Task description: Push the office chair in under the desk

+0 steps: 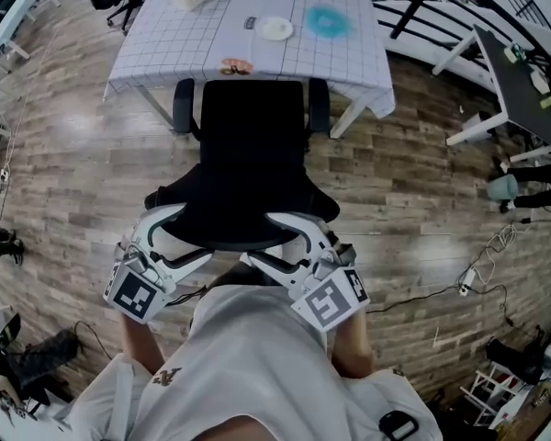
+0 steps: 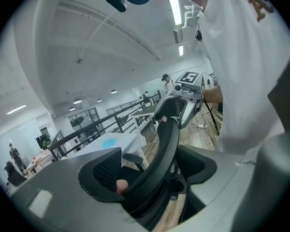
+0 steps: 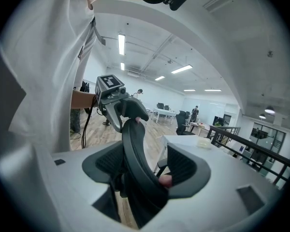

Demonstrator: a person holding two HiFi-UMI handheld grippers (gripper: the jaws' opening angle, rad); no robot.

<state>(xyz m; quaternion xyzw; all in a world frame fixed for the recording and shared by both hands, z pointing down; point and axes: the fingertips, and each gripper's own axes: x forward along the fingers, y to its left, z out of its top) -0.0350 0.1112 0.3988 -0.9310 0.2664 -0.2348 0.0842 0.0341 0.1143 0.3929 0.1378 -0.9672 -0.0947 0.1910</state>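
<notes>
Left gripper [image 1: 189, 239] and right gripper [image 1: 277, 243] are both clamped on the top rim of the office chair [image 1: 253, 145], one at each end of the backrest.

Findings, by item:

1. Desk [image 1: 344, 58]: covered with a gridded cloth and standing directly ahead of the chair. Its near edge lies over the chair's two armrests.
2. Office chair: squared to the desk on the wooden floor [image 1: 422, 191]. The seat front is at the desk edge. Most of the seat and the whole backrest stand out in the open, so I judge the chair not yet pushed home.
3. Step in hand: grip made and push pending or barely started, as I judge it.
4. Next move: a level, even shove forward from both grippers so the chair rolls straight between the desk legs. Uneven pressure would likely swivel the seat or drive an armrest against the desk edge.
5. Left gripper [image 2: 145, 178]: jaws drawn in on the backrest rim, which fills the gap between them. A pink pad [image 2: 120, 185] bears on its face.
6. Right gripper [image 3: 141, 175]: same condition, with the rim pinched between the jaws and a pad [image 3: 165, 180] pressed to it.
</notes>
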